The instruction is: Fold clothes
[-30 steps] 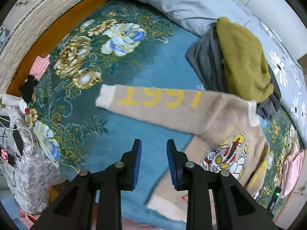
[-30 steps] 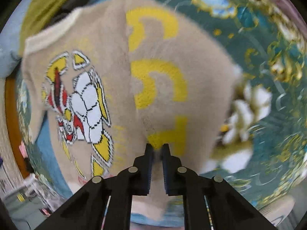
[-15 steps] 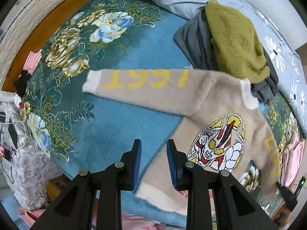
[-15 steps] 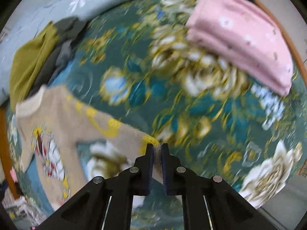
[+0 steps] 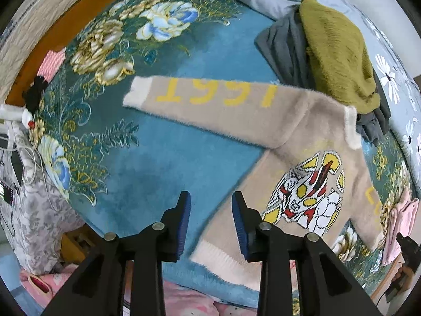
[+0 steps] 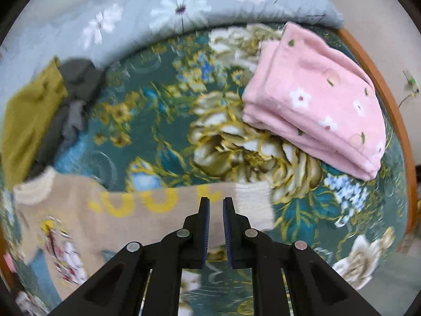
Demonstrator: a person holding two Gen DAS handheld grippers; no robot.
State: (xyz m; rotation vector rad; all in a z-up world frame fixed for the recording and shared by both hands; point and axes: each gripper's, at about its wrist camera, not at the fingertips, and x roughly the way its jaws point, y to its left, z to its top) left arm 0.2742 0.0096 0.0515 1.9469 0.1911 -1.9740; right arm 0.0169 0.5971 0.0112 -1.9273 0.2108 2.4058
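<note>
Left wrist: sweater [image 5: 297, 158] sleeves sideways, collar far.

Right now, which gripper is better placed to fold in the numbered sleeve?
Left, probably. The left gripper, jaws opening and empty, hangs on the side of that sleeve. The right gripper is over the other sleeve.

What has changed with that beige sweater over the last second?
The right hand-held gripper dragged the folded-in sleeve out flat toward the pink folded blanket; its jaws are now opening off the cuff. The left hand-held gripper, empty, is opening too. The beige sweater body, its other sleeve and the olive garment stayed put.
</note>
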